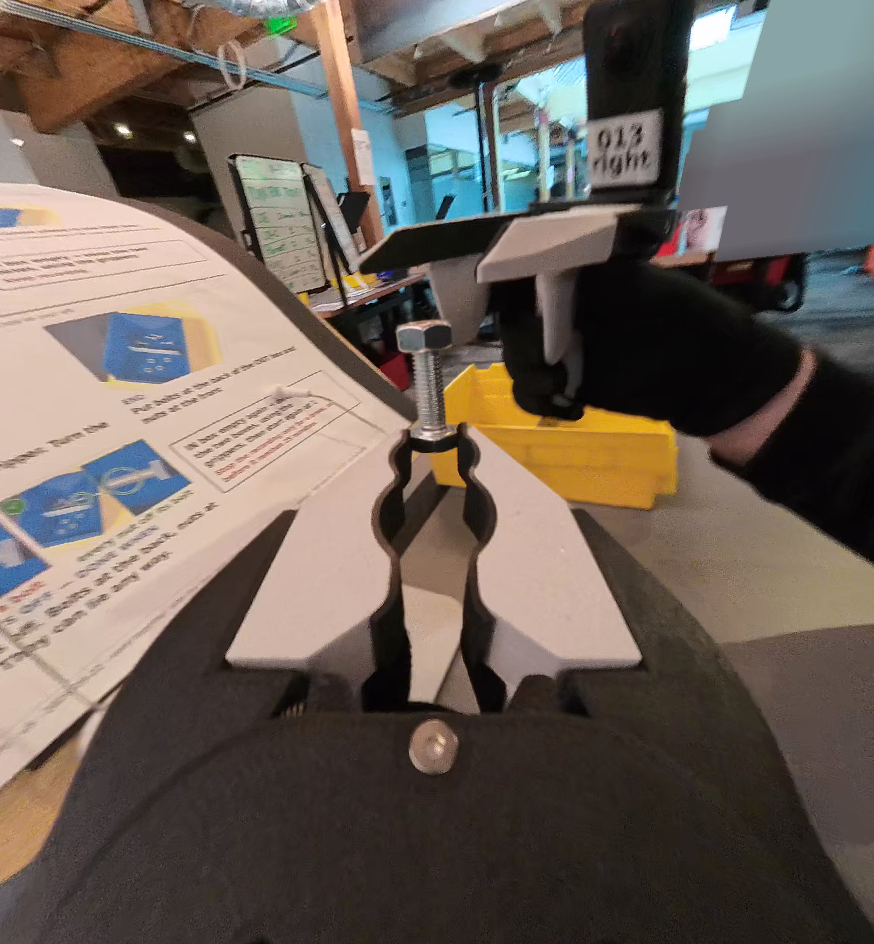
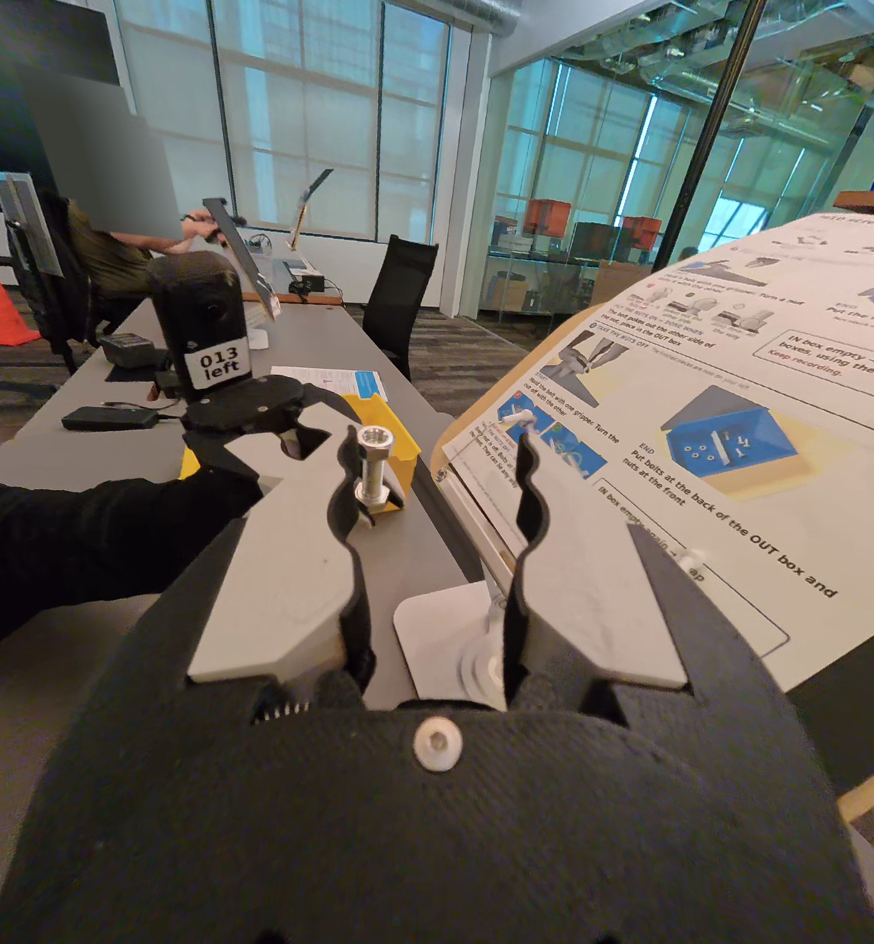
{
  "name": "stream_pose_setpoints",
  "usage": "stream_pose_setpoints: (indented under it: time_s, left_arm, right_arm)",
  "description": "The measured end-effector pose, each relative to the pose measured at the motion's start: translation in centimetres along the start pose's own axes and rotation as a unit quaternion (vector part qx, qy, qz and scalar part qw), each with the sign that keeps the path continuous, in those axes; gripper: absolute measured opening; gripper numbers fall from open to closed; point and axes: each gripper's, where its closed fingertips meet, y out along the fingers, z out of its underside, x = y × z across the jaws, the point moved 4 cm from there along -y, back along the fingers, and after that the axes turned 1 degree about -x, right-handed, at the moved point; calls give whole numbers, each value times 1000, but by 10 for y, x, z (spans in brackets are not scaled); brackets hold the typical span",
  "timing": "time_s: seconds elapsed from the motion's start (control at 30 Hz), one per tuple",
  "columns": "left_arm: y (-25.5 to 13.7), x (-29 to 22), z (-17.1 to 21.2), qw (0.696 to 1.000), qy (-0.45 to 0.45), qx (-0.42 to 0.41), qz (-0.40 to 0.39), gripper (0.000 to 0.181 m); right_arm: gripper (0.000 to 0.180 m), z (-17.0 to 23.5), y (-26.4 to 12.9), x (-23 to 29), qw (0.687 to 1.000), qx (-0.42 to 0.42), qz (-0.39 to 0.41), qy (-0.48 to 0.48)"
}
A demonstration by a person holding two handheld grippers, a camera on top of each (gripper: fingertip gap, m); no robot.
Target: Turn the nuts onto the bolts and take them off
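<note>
Between the tips of the left gripper (image 1: 433,440), a bolt (image 1: 427,388) stands upright, pinched by its head with a nut (image 1: 423,337) on its top end, while beyond it the right gripper (image 2: 437,462) hovers with fingers spread before a yellow bin (image 1: 567,449).

Bolt (image 1: 427,393): bright, shiny threaded metal. Nut (image 2: 375,440): polished metal, glossy. Left gripper (image 1: 433,439): matt grey plastic fingers (image 1: 332,551) with black, grainy edging. Bin (image 1: 567,449): smooth yellow plastic. Instruction sheet (image 1: 133,398): printed paper, slight sheen. Glove (image 1: 654,347): black cloth. Surface (image 2: 322,347): smooth, matt grey.
</note>
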Motion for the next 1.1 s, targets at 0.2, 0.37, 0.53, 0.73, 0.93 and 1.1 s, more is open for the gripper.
stream_pose_setpoints:
  time_s: [0.2,0.37,0.53,0.73,0.93,1.1]
  left_arm:
    - [-6,15,9,993,84,43,-71,15]
    - [-9,19,13,979,154,80,-105,15]
    - [-9,20,15,972,180,92,-116,16]
    - [-10,19,13,967,198,101,-121,15]
    - [-9,18,15,966,204,108,-117,15]
    - [-9,17,16,966,205,117,-106,16]
  right_arm:
    - [50,2,2,7,997,73,26,-22]
    - [40,22,18,20,992,126,4,5]
    - [36,28,28,20,989,148,13,25]
    - [30,28,37,22,987,161,8,19]
    - [21,27,39,22,984,180,4,-3]
    - [16,28,38,20,978,204,-9,-31]
